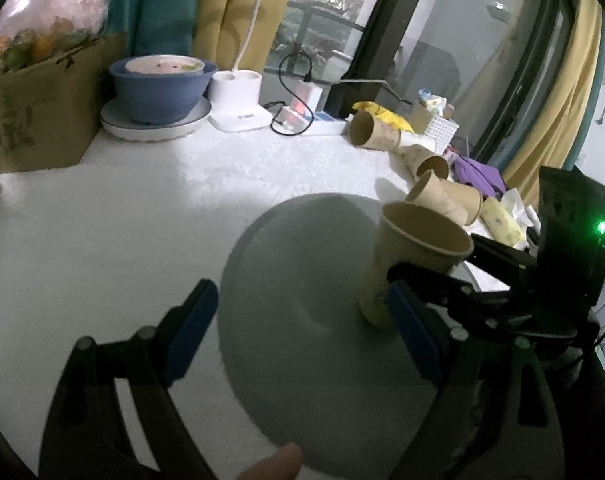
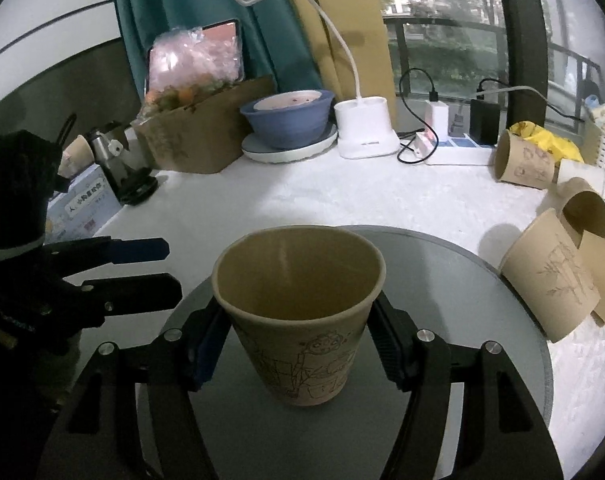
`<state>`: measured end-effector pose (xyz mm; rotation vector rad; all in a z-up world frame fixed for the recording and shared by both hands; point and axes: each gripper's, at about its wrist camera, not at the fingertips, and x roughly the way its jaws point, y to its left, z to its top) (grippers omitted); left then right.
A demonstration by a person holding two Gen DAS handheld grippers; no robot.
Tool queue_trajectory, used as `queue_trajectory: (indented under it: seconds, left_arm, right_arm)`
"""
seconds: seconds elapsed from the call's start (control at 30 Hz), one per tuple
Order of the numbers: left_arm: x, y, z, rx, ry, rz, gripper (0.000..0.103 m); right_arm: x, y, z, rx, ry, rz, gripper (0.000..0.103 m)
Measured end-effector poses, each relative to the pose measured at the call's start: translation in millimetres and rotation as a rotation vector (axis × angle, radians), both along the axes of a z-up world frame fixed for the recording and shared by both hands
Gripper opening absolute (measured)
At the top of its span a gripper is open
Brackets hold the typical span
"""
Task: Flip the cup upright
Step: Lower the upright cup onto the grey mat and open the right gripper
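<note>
**Trainee:** White worktop (image 2: 342, 200) by the window carried what, reading from the left?

**Instructor:** A cardboard box (image 2: 206, 132), a blue bowl (image 2: 286, 120), a white lamp base (image 2: 364, 132), then loose paper cups (image 2: 550, 276) lying on their sides at the right. A grey round disc (image 2: 482, 280) lay in front.

**Trainee:** Where was the cup?

**Instructor:** The cup (image 2: 302, 312) stood mouth-up on the disc, its base apparently on the disc surface. The right gripper (image 2: 298, 344) had its jaws closed against both sides of the cup wall below the rim.

**Trainee:** And the left gripper?

**Instructor:** The left gripper (image 1: 302, 320) held nothing. Its jaws were spread wide, just to the left of the cup.

**Trainee:** Which step was in hand?

**Instructor:** By my judgement, the placing step; the flip itself looked complete. The next move called for parting the right jaws evenly, then drawing straight back. A paper cup is light, so any drag from one pad could tip it.
</note>
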<state>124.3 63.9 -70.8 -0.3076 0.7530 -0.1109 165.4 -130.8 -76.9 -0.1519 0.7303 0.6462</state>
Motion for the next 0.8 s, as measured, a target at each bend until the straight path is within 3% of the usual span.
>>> queue_trajectory:
  seconds: [0.17,0.3,0.8]
  left_arm:
    - [-2,-4,2,0.006,-0.006,-0.001,0.088]
    - [-7,-7,5,0.008,-0.016,0.0,0.088]
    - [-44,-24,23,0.031,-0.09,-0.02,0.088]
  right_arm:
    - [-2,-2,-1,-0.018,-0.001,-0.008,0.07]
    - [-6,-3,-1,-0.03,-0.004,-0.016,0.077]
    - [-45,-9,13,-0.049,-0.058,-0.062,0.079]
